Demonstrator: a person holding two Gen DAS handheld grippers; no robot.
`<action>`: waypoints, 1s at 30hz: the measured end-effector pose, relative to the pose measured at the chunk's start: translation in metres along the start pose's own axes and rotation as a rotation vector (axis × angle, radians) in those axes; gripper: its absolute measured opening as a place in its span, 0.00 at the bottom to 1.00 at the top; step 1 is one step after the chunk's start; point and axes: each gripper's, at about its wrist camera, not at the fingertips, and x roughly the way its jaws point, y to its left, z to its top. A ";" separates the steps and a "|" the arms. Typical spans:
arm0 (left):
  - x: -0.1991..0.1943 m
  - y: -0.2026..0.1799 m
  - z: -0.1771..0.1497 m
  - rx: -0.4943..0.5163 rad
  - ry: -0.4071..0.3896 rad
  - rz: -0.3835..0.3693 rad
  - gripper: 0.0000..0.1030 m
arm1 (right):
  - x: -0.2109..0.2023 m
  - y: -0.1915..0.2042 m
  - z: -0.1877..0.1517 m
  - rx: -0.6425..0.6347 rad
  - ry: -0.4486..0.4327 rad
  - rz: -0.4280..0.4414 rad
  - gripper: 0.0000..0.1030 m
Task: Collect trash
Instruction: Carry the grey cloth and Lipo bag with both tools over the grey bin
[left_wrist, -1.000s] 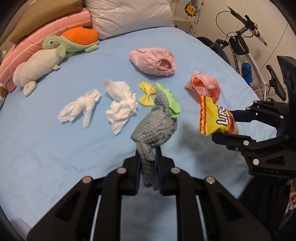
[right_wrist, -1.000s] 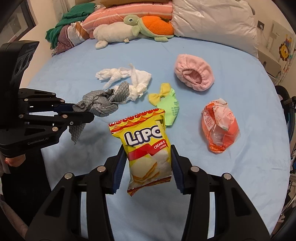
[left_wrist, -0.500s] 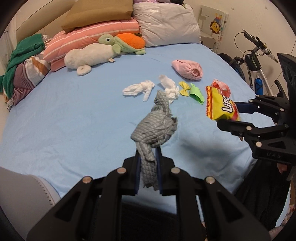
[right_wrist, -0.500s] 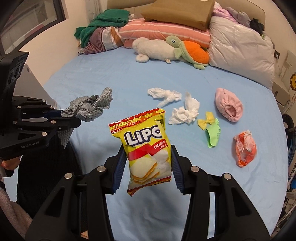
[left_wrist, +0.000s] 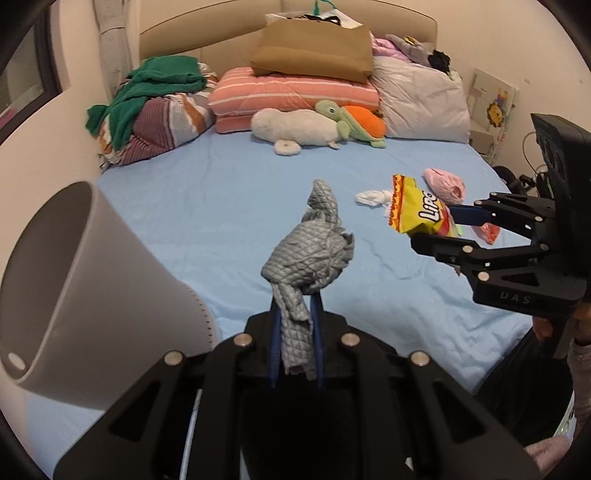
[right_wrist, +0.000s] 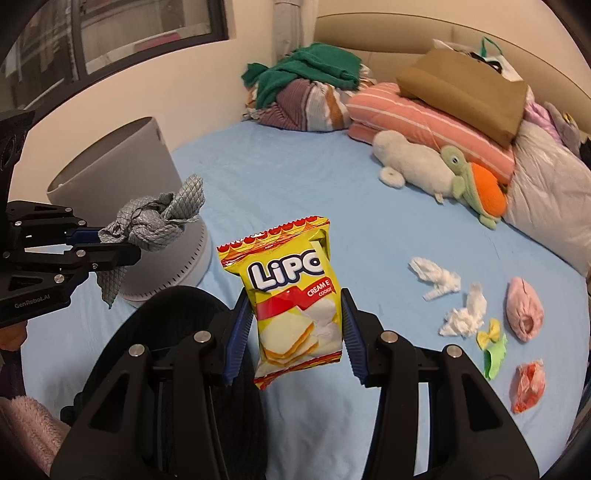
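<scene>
My left gripper (left_wrist: 295, 310) is shut on a crumpled grey quilted cloth (left_wrist: 310, 247), held in the air above the blue bed (left_wrist: 229, 206); the same cloth (right_wrist: 155, 218) shows at the left of the right wrist view. My right gripper (right_wrist: 293, 325) is shut on a yellow Lipo cookie bag (right_wrist: 291, 295), which also appears at the right of the left wrist view as the bag (left_wrist: 417, 210). A grey bin (left_wrist: 70, 273) stands on the bed's near left corner, beside the left gripper; the bin (right_wrist: 122, 184) sits behind the cloth.
On the bed's right side lie white tissues (right_wrist: 439, 278), more crumpled tissue (right_wrist: 467, 314), a yellow bow (right_wrist: 489, 334), a green wrapper (right_wrist: 495, 358), an orange wrapper (right_wrist: 528, 384) and a pink cap (right_wrist: 524, 314). Pillows, plush toys (right_wrist: 443, 170) and clothes line the headboard.
Both grippers have lifted and swung left, away from the litter, still gripping the cloth and the bag. The grey bin has come into view at the left.
</scene>
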 end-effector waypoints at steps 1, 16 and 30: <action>-0.010 0.007 -0.002 -0.017 -0.013 0.015 0.15 | 0.001 0.010 0.008 -0.021 -0.009 0.017 0.43; -0.109 0.100 -0.032 -0.241 -0.099 0.270 0.15 | 0.000 0.121 0.096 -0.259 -0.109 0.222 0.43; -0.140 0.161 -0.030 -0.364 -0.158 0.410 0.15 | 0.014 0.204 0.162 -0.414 -0.135 0.344 0.43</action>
